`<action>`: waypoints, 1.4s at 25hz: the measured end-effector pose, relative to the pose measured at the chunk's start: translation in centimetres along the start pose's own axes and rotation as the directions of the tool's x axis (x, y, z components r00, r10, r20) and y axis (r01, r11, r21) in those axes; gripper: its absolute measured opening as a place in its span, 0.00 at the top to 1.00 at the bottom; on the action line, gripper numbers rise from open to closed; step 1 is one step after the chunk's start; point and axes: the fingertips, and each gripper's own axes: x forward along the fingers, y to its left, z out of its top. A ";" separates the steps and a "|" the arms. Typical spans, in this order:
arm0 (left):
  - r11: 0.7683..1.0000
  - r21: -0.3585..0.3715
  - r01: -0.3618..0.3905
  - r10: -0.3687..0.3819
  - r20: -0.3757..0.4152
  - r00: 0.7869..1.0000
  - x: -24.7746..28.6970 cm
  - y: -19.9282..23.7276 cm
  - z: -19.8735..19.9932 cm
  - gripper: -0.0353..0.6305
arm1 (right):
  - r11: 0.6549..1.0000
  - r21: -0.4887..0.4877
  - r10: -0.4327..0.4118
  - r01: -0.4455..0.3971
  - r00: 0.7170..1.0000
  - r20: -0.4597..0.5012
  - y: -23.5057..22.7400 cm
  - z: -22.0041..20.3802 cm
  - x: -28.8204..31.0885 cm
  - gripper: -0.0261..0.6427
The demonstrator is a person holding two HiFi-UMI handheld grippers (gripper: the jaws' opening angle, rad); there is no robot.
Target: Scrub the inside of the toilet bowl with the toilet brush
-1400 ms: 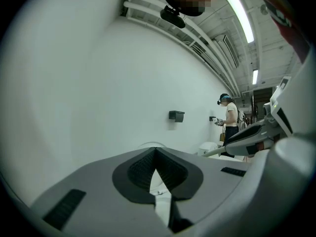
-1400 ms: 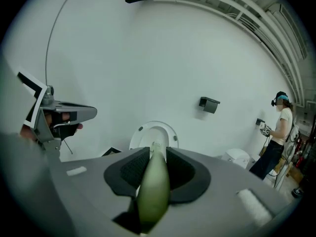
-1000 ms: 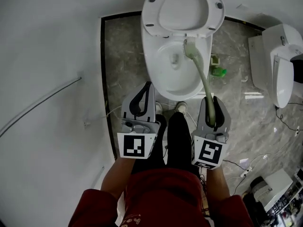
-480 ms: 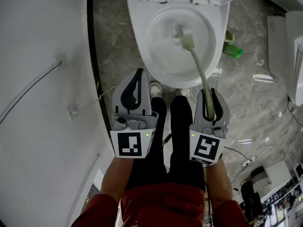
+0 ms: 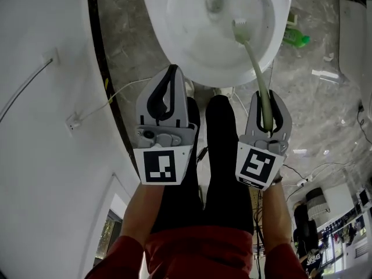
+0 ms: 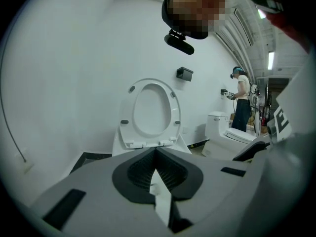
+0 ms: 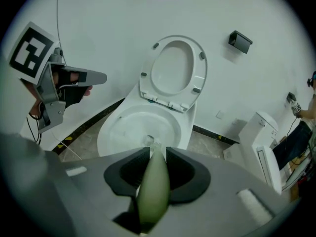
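Ideally, my right gripper point(image 5: 266, 97) clenched on the toilet brush point(image 5: 253, 57), left gripper point(image 5: 172, 70) closed empty, I should sweep bristles firmly round the toilet bowl point(image 5: 153, 32).

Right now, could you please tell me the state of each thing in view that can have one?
Toilet seat: raised, standing upright.
Toilet bowl: open.
Toilet brush: held by its handle, head down inside the bowl.
Left gripper: jaws together, nothing between them.
Right gripper: jaws shut on the brush handle.
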 end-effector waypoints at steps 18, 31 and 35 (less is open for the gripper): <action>1.000 0.008 -0.027 0.028 -0.016 0.999 -0.6 2.6 -0.1 0.94 | 0.939 0.244 0.243 -0.244 0.969 0.033 7.8 2.7 -0.8 0.79; 1.000 0.008 0.000 0.001 -0.023 1.000 0.3 1.3 -0.7 0.94 | 0.986 0.161 0.053 -0.042 0.996 -0.065 2.0 -0.9 1.8 0.79; 1.000 0.007 0.014 -0.014 -0.025 1.000 0.4 0.4 -0.7 0.94 | 0.994 0.104 -0.033 0.037 0.999 -0.033 -0.5 0.2 1.2 0.79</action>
